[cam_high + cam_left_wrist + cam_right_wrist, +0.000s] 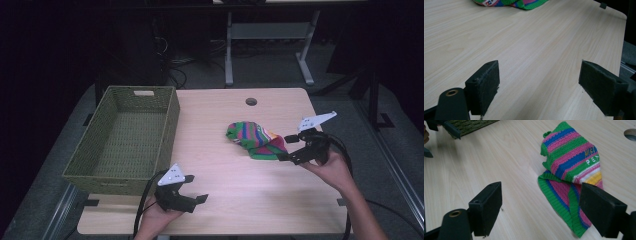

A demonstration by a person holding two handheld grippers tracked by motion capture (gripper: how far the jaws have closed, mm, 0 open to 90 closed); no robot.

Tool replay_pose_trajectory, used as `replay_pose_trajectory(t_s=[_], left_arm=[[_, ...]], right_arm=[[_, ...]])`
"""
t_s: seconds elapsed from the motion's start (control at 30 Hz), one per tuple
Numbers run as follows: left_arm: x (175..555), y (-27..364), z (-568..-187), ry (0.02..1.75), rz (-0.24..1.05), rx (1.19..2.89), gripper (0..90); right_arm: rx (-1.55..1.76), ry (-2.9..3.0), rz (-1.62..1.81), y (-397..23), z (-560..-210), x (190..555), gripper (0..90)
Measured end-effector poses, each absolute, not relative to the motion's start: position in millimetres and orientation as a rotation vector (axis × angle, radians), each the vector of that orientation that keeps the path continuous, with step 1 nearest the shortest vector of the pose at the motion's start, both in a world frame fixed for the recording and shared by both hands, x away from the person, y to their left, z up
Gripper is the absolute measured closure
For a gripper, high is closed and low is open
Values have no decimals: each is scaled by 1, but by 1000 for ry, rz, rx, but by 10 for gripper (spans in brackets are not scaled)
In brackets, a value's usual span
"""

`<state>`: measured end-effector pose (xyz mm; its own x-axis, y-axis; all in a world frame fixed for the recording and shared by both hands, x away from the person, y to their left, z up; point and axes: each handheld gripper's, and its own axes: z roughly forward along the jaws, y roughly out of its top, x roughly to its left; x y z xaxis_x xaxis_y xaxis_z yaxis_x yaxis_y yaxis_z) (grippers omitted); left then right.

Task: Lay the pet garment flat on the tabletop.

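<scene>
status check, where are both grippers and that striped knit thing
Left gripper open, over bare table near front edge. Right gripper open, jaws at edge of crumpled green-pink-blue striped knit garment. Nothing blocking; woven olive basket off left.

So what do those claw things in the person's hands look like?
Each one is a black gripper with two flat, blocky jaws lined with dark padding. The left gripper and the right gripper each carry a pale grey three-cornered plate dotted with small holes, and a black cable trails from each. A brass-coloured ring sits near one jaw. The forearms are bare, with no sleeves showing.
</scene>
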<state>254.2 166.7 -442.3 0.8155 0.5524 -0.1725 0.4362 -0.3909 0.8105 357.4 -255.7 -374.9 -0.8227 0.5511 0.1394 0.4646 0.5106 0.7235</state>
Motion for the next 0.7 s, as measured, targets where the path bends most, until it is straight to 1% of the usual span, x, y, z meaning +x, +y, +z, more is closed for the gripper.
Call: replay_pose_trajectory(t_s=[0.37,0.7], left_arm=[[256,169,-442,733,152,2039,166],[257,169,-441,731,142,2025,166]], right_arm=[[901,2662,1210,-244,-370,382,187],[925,2714,1126,-224,-373,414,187]])
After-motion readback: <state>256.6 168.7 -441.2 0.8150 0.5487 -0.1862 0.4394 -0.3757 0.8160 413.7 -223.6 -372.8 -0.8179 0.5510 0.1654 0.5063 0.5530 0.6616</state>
